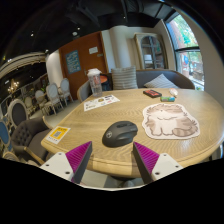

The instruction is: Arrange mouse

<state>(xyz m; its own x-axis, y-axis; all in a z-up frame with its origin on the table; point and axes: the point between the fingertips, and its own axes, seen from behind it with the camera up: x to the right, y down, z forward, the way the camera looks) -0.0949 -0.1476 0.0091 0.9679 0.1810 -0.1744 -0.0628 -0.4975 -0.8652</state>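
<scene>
A dark grey computer mouse (120,132) lies on the round wooden table (90,125), just ahead of my fingers and roughly between their lines. A cat-shaped mouse mat (168,122) in cream and grey lies on the table right of the mouse. My gripper (113,157) is open, its magenta pads (79,155) wide apart, nothing held. The fingers hover over the table's near edge, short of the mouse.
A yellow card (58,133) lies at the table's left edge, papers (100,102) farther back, a small dark box (151,94) and a cup (171,95) at the far right. A white cup (95,84) stands at the far side. Chairs (30,135) surround the table.
</scene>
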